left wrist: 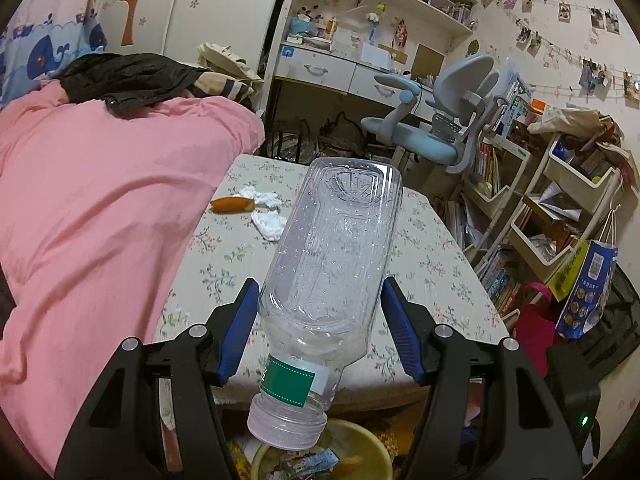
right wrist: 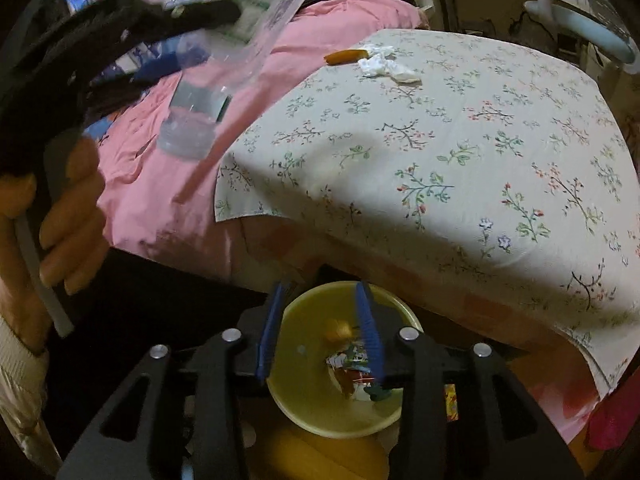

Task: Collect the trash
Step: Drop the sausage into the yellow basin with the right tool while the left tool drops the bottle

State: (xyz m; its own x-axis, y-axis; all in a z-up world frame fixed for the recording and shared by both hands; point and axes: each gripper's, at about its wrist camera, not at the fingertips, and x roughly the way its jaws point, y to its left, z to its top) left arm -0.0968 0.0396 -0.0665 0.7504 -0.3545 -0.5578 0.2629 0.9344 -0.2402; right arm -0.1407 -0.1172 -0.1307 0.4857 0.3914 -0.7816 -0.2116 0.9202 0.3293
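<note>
A clear empty plastic bottle (left wrist: 328, 280) with a green label hangs cap down between the blue pads of my left gripper (left wrist: 320, 292); the pads stand a little off its sides. The bottle (right wrist: 200, 92) shows blurred at upper left in the right wrist view, above the yellow bin (right wrist: 316, 392). That bin (left wrist: 360, 440) lies right under the cap and holds wrappers. My right gripper (right wrist: 320, 304) is open and empty just above the bin. An orange peel (left wrist: 232, 204) and crumpled white tissues (left wrist: 268, 220) lie at the far end of the floral table (left wrist: 420, 280).
A pink duvet (left wrist: 100, 200) covers the bed left of the table. A blue desk chair (left wrist: 436, 128), a desk with shelves (left wrist: 360, 40) and a cluttered book cart (left wrist: 560, 200) stand behind and to the right. Bags (left wrist: 576, 300) sit on the floor at right.
</note>
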